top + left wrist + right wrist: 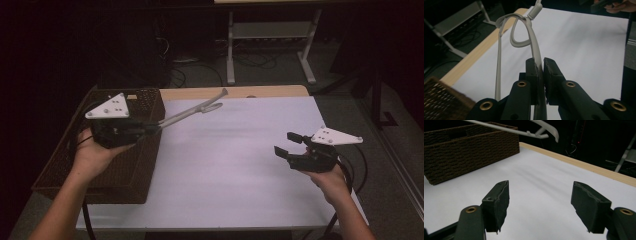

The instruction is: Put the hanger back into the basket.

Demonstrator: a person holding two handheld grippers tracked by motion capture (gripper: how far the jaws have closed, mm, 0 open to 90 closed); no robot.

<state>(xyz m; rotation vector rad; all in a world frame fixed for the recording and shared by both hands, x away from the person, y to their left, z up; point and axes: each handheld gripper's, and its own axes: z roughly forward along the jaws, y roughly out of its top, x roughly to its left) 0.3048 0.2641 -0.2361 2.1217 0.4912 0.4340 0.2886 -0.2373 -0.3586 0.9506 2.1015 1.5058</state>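
High view: the left hand-held gripper [150, 128] sits over the dark brown woven wicker basket [107, 165] at the left edge of the white-covered surface [235, 165]. Its jaws are clamped on one end of a pale grey plastic clothes hanger [192, 112], which slants up and away to the right, off the surface, its far end above the tan wooden back edge. The right hand-held gripper [288, 144] hangs above the right part of the surface, jaws spread wide, nothing between them, well apart from the hanger.

Left gripper view: the left hand-held gripper [540, 71] pinches the flat grey arm of the hanger [534, 42]; the hanger's loop curves ahead, its thin bar runs down to the left. A corner of the basket [441, 100] shows at lower left. A hand [621, 5] shows at upper right.

Right gripper view: the right hand-held gripper [540, 205] is wide open above the bare white surface [541, 182]. The basket [469, 150] stands at upper left, on the surface; part of the hanger [534, 131] crosses above it.
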